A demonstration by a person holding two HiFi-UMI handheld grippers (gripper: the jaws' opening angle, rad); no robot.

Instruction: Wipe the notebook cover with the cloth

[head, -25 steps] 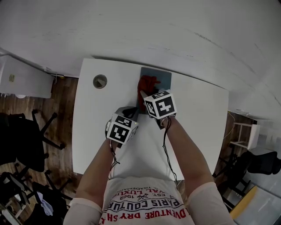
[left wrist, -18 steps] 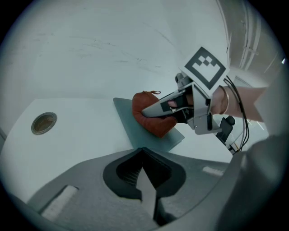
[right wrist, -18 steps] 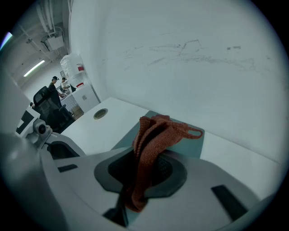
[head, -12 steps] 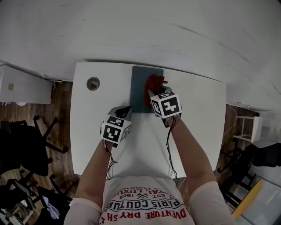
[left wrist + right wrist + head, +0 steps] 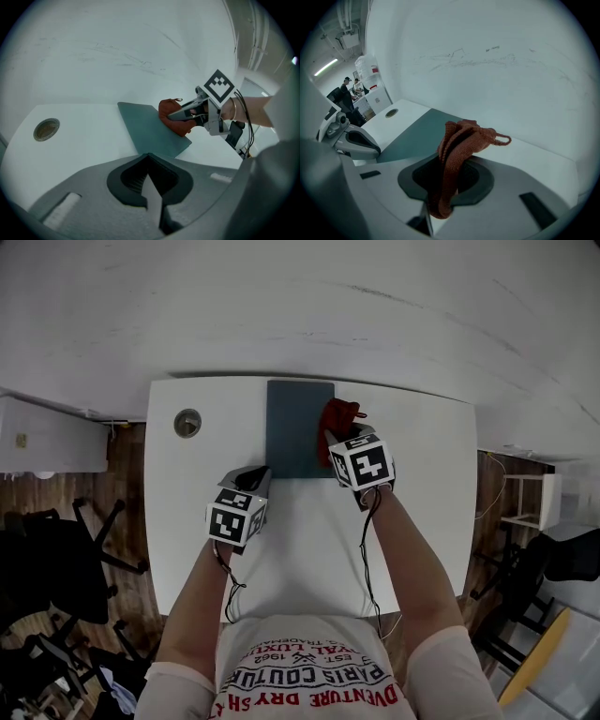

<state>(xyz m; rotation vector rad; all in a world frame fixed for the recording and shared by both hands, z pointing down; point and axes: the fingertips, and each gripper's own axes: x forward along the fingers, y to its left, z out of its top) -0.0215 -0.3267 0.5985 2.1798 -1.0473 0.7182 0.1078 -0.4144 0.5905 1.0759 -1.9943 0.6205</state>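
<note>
A dark teal notebook [image 5: 298,427] lies flat at the far middle of the white table [image 5: 422,484]. My right gripper [image 5: 337,439] is shut on a bunched red cloth [image 5: 340,415], which hangs at the notebook's right edge. In the right gripper view the cloth [image 5: 459,145] rises out of the shut jaws [image 5: 449,174], with the notebook [image 5: 417,136] to its left. My left gripper [image 5: 258,474] sits by the notebook's near left corner, shut with nothing in it. The left gripper view has its jaws [image 5: 149,178] just short of the notebook [image 5: 150,133] and the cloth [image 5: 171,121].
A round cable hole [image 5: 187,422] is set in the table at the far left. A plain white wall runs behind the table's far edge. Office chairs [image 5: 66,559] stand on the wood floor to the left, more furniture to the right.
The right gripper has carried the cloth rightward across the cover, from its left part to its right edge. The left gripper has stayed by the near left corner.
</note>
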